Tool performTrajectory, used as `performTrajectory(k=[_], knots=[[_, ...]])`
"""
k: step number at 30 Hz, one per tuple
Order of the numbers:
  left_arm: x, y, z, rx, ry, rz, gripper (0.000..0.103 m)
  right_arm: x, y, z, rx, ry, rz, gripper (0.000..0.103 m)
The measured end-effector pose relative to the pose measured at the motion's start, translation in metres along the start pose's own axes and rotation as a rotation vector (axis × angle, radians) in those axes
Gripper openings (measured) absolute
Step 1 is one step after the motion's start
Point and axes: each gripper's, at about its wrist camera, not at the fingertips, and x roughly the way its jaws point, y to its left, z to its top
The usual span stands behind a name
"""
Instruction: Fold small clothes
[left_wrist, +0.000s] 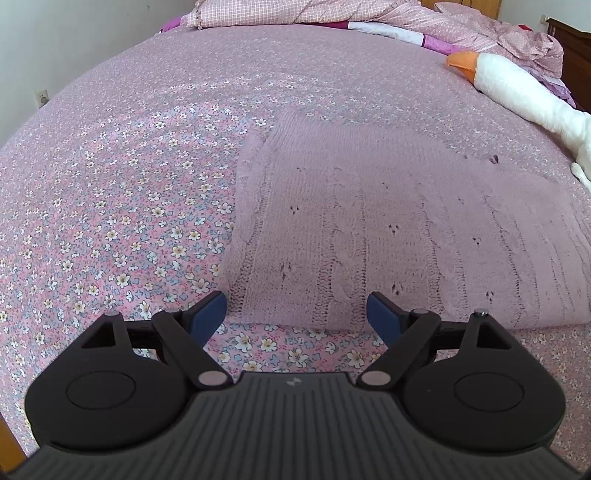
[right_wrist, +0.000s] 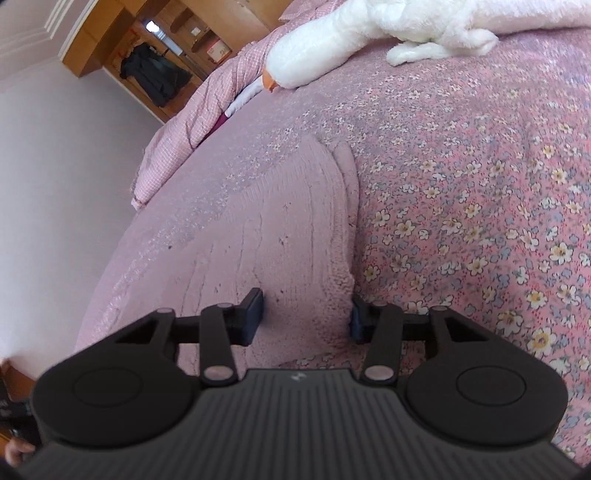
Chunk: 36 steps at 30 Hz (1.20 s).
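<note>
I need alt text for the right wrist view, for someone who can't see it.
The right tool straddles the near edge of a pink knitted garment lying on a floral bedsheet, one finger on the knit and the other at its edge. A white plush goose lies at the top of the bed.

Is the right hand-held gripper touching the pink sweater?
Touching. In the right wrist view, the right hand-held gripper has its fingers on either side of the pink sweater's bunched edge, against the knit.
</note>
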Motion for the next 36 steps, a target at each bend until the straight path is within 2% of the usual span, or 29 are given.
performTrajectory(k=[9,18,21,22,23,31,36], knots=[[0.001,0.000,0.000,0.003,0.008,0.013,0.088,0.005,-0.019,0.010,0.121,-0.015,0.061,0.048],[0.005,0.000,0.001,0.006,0.016,0.024,0.089,0.019,-0.021,0.020,0.121,-0.017,0.086,0.047],[0.006,0.001,0.002,0.004,0.019,0.026,0.089,0.021,-0.019,0.020,0.114,-0.020,0.084,0.043],[0.007,0.001,0.002,0.003,0.020,0.027,0.089,0.022,-0.018,0.021,0.107,-0.020,0.080,0.032],[0.007,0.001,0.002,0.002,0.021,0.028,0.089,0.023,-0.019,0.021,0.106,-0.016,0.071,0.029],[0.009,0.003,0.003,-0.001,0.028,0.036,0.089,0.019,-0.030,0.020,0.152,-0.007,0.112,0.028],[0.006,0.003,0.002,-0.001,0.028,0.037,0.089,0.018,-0.033,0.020,0.138,-0.003,0.124,0.028]])
